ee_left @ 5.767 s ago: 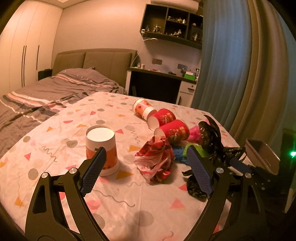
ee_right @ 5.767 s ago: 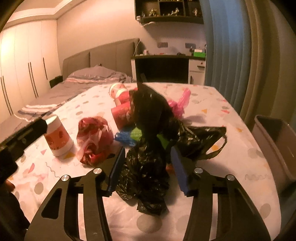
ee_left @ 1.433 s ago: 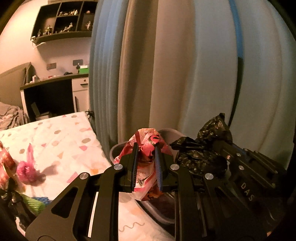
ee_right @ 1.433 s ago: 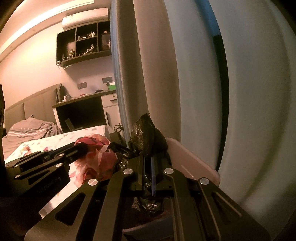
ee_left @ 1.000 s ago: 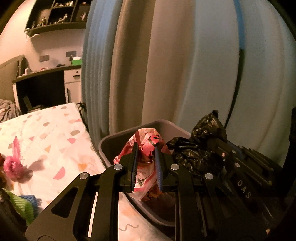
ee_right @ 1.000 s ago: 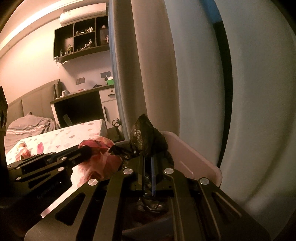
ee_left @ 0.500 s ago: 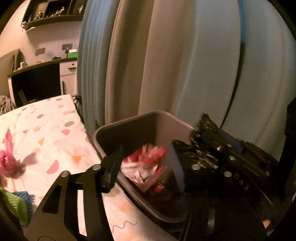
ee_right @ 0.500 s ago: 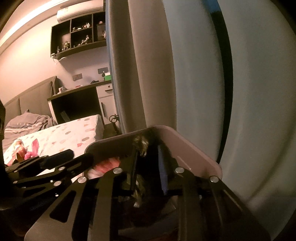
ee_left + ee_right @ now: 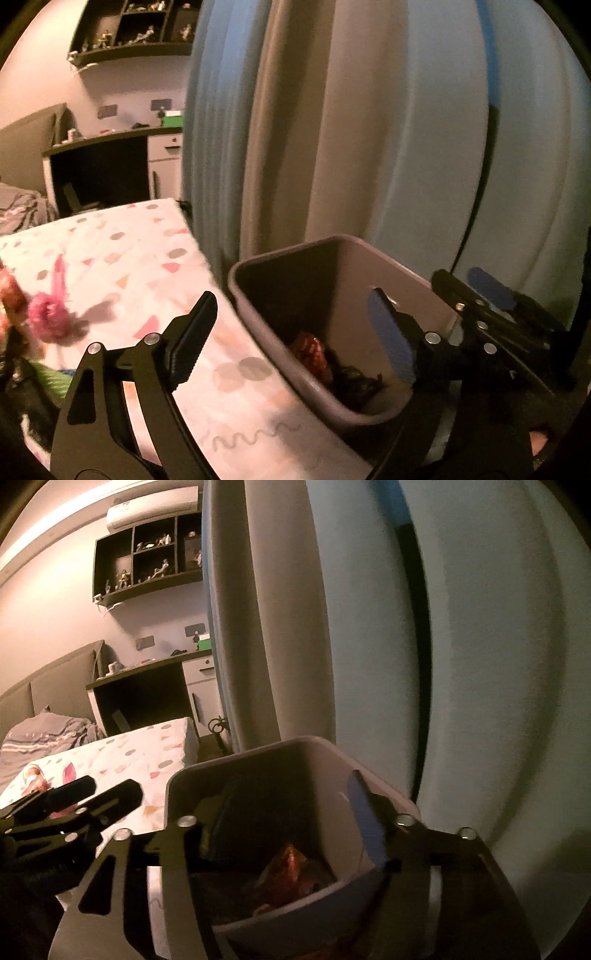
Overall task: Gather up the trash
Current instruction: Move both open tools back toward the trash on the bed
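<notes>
At the far left we see a crumpled pink plastic bag (image 9: 50, 314) lying on the white bedspread with coloured dots and triangles (image 9: 122, 258), with a bit of green trash (image 9: 51, 376) just below it. Next comes our left gripper (image 9: 291, 332), its jaws just opened wide with nothing between them, straddling the near edge of the grey rectangular plastic bin (image 9: 280, 254) that stands beside the bed. Down inside the bin lie the red printed plastic bag (image 9: 312, 350) and, right of it, the crumpled black plastic bag (image 9: 354, 380). Our right gripper (image 9: 288, 827) hangs over the bin too, jaws also just parted, empty. Pale curtains (image 9: 369, 129) hang behind.
</notes>
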`<control>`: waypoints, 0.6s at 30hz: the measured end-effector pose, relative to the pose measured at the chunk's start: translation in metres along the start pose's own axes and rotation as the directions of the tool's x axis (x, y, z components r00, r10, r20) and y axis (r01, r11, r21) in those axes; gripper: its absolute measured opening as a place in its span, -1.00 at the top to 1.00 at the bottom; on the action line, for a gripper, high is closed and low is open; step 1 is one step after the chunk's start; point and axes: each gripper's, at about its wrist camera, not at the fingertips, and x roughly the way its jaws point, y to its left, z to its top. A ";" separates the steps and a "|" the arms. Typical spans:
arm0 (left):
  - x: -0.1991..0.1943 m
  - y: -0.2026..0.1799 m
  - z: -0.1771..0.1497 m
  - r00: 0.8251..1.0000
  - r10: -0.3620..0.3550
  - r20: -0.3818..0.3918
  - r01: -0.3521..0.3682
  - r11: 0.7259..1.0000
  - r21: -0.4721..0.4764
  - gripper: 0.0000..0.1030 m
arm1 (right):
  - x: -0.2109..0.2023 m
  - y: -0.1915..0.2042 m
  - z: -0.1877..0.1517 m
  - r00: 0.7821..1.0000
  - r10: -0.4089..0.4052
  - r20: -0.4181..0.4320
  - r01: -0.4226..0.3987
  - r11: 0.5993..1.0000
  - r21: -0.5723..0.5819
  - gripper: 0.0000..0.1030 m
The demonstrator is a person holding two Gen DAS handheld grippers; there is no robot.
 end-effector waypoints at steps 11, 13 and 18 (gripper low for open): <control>-0.074 0.037 -0.022 0.985 0.170 0.020 -0.168 0.984 -0.056 -0.67 | -0.049 0.025 -0.011 0.999 0.008 0.051 -0.007 1.000 -0.017 -0.73; -0.089 0.045 -0.027 0.980 0.198 0.027 -0.196 0.978 -0.065 -0.67 | -0.056 0.035 -0.013 0.998 0.027 0.049 -0.026 0.999 -0.022 -0.73; -0.126 0.074 -0.040 0.956 0.289 0.041 -0.283 0.952 -0.116 -0.68 | -0.072 0.064 -0.018 0.995 0.087 0.054 -0.084 0.995 -0.043 -0.82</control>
